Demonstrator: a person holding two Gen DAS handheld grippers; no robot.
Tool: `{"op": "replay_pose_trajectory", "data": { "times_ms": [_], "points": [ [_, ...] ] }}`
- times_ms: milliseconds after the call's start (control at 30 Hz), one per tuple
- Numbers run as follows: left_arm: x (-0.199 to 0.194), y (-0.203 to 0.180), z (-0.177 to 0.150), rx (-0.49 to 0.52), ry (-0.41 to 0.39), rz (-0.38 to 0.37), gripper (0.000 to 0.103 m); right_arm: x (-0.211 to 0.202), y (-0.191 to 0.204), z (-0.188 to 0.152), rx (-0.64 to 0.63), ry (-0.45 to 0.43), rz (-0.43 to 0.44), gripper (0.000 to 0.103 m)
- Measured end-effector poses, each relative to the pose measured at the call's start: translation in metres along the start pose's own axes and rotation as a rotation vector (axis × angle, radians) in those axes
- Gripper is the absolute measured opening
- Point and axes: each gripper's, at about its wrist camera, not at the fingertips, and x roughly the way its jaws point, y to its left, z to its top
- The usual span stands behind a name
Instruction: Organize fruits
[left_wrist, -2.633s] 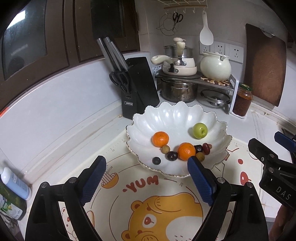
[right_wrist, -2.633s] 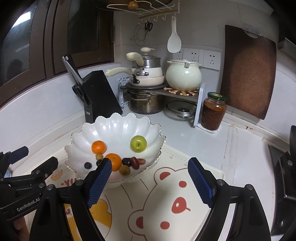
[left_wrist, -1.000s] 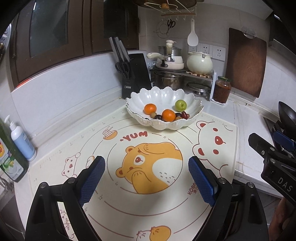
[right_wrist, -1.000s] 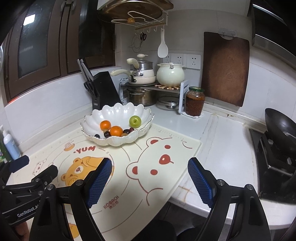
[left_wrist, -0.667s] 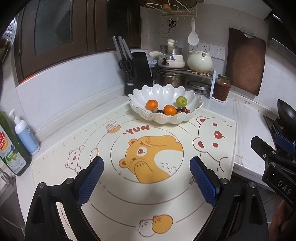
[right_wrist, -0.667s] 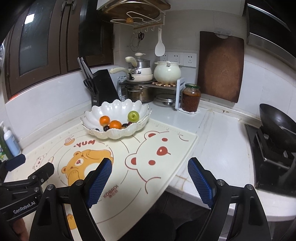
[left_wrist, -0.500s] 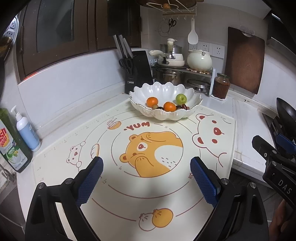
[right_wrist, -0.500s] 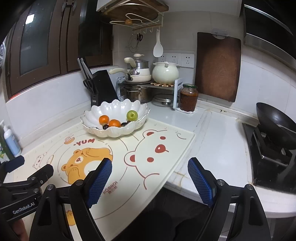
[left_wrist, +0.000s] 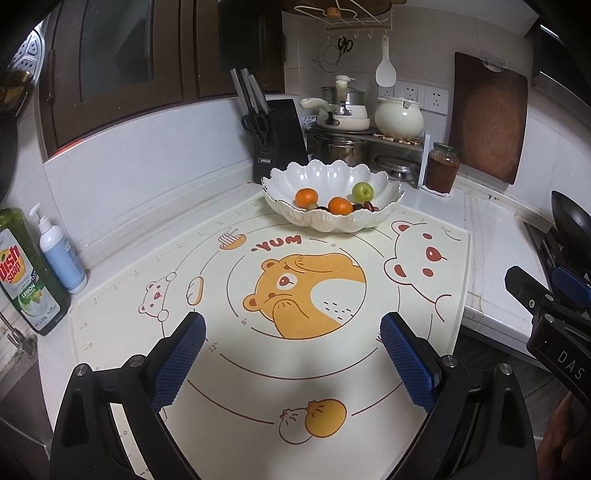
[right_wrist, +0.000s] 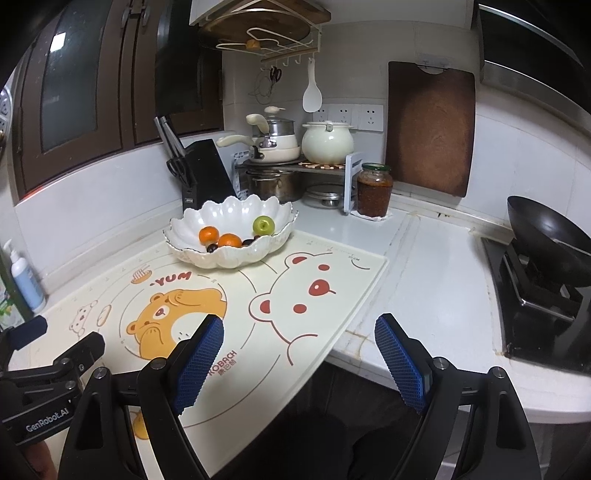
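The left gripper (left_wrist: 291, 354) stands wide open and holds nothing; the right gripper (right_wrist: 299, 358) is the same, jaws far apart and empty. Both hang over the near edge of the bear mat (left_wrist: 332, 369). From the left gripper, the white scalloped bowl (left_wrist: 343, 225) sits at 12 o'clock, well apart, with two oranges (left_wrist: 340, 206), a green apple (left_wrist: 362, 191) and small dark fruits inside. The oranges look firm but smooth; I would pinch one across its middle. The bowl is probably ceramic and fragile.

Black claw (left_wrist: 291, 350) frames, blue knurled pads (right_wrist: 397, 363), silver screws, white "GenRobot.AI" lettering.
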Motion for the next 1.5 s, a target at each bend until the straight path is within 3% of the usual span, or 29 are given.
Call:
{"op": "replay_pose_trajectory", "data": {
  "times_ms": [1500],
  "points": [
    [-0.0016, -0.0028, 0.0014, 0.003, -0.001, 0.001, 0.097, 0.0042, -0.0036, 0.0039, 0.011, 0.005, 0.006, 0.085]
  ]
}}
